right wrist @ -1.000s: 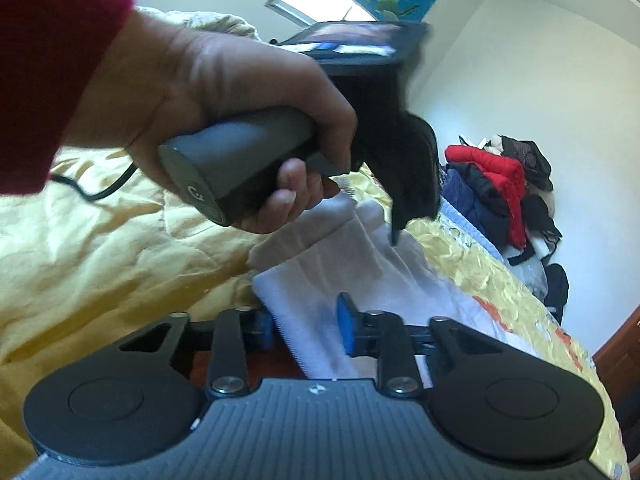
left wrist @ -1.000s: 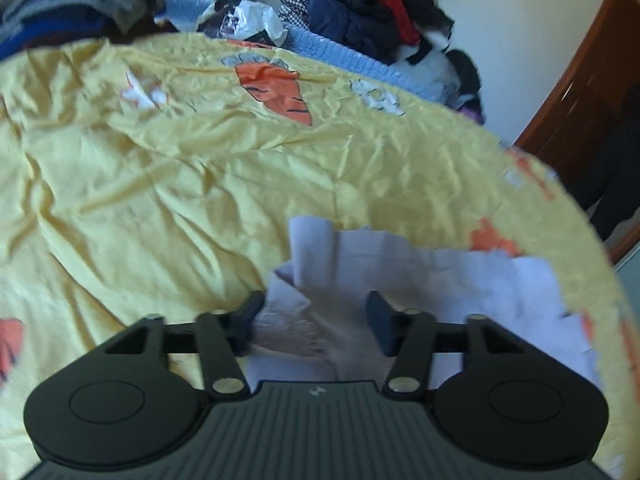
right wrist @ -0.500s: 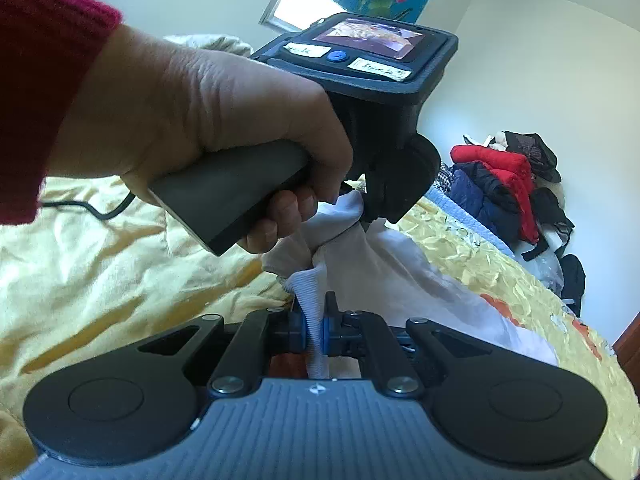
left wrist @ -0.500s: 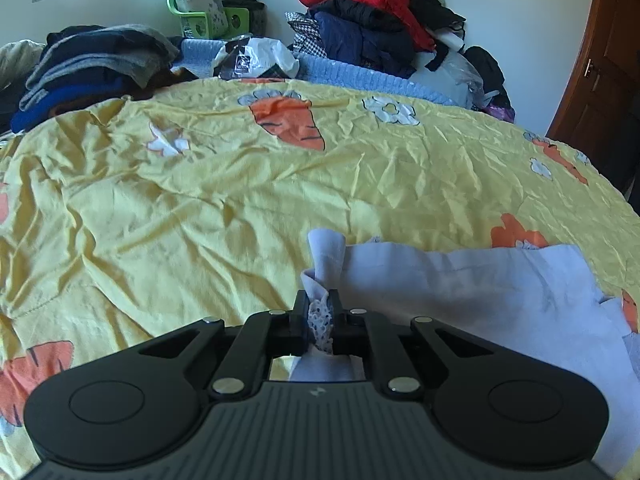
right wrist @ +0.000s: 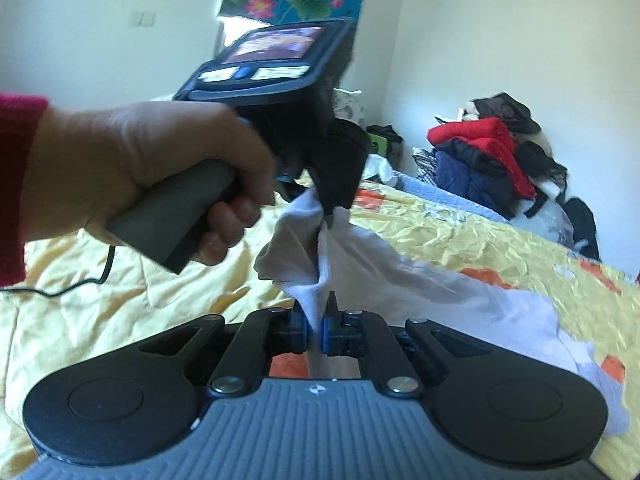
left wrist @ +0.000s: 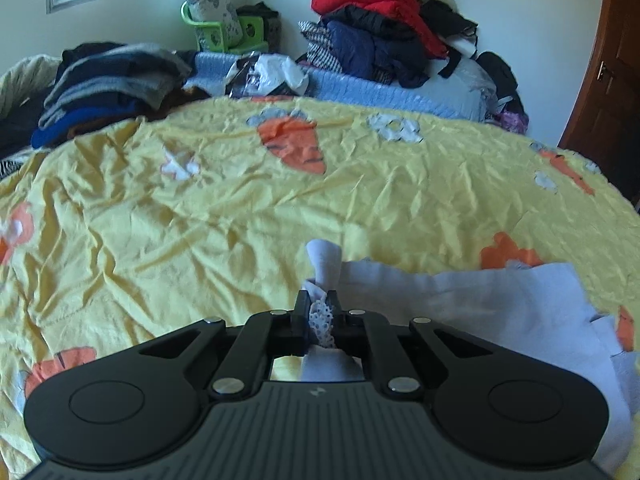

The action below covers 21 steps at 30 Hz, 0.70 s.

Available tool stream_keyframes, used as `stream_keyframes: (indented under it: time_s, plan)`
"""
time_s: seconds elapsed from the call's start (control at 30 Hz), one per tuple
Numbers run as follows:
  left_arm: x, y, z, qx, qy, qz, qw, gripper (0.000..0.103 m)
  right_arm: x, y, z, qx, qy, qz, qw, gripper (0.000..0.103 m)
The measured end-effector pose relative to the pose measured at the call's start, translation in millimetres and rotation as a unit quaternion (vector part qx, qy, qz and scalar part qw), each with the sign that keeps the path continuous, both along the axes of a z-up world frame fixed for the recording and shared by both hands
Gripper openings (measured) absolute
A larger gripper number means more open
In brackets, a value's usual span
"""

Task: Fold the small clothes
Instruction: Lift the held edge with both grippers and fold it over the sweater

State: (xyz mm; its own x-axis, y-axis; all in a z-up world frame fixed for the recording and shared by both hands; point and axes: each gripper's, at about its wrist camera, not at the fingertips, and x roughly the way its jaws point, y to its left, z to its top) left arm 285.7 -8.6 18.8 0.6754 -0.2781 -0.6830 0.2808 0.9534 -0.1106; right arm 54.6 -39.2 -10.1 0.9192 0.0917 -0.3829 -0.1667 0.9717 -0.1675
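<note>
A small white garment (left wrist: 472,300) with a lace edge lies on the yellow carrot-print bedsheet (left wrist: 240,208). My left gripper (left wrist: 319,308) is shut on its lace-trimmed edge and holds that part lifted. In the right wrist view the same white garment (right wrist: 400,280) hangs between both grippers. My right gripper (right wrist: 315,316) is shut on another part of its edge. The left gripper (right wrist: 326,216) shows there just ahead and above, held by a hand, pinching the cloth.
Piles of clothes lie at the far side of the bed: dark folded ones (left wrist: 108,80) at left, red and navy ones (left wrist: 380,28) at right. A green basket (left wrist: 224,32) stands by the wall. A brown door (left wrist: 608,80) is at right. A cable (right wrist: 60,284) trails over the sheet.
Both grippers closed on the white garment's edge and lifted it off the sheet. The left gripper has risen further and the cloth now hangs stretched between the two.
</note>
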Motion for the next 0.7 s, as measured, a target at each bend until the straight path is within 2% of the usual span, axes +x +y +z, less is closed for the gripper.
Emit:
stream_keyframes:
  time_s: [0.27, 0.7]
  plan:
    - [-14, -36, 23, 0.008, -0.025, -0.002, 0.9997, 0.007, -8, -45, 9, 0.083, 0.012, -0.031, 0.996, 0.007]
    - [-33, -85, 30, 0.048, -0.053, -0.018, 0.9973, 0.007, -16, -82, 7, 0.126, 0.008, -0.071, 0.989, 0.008]
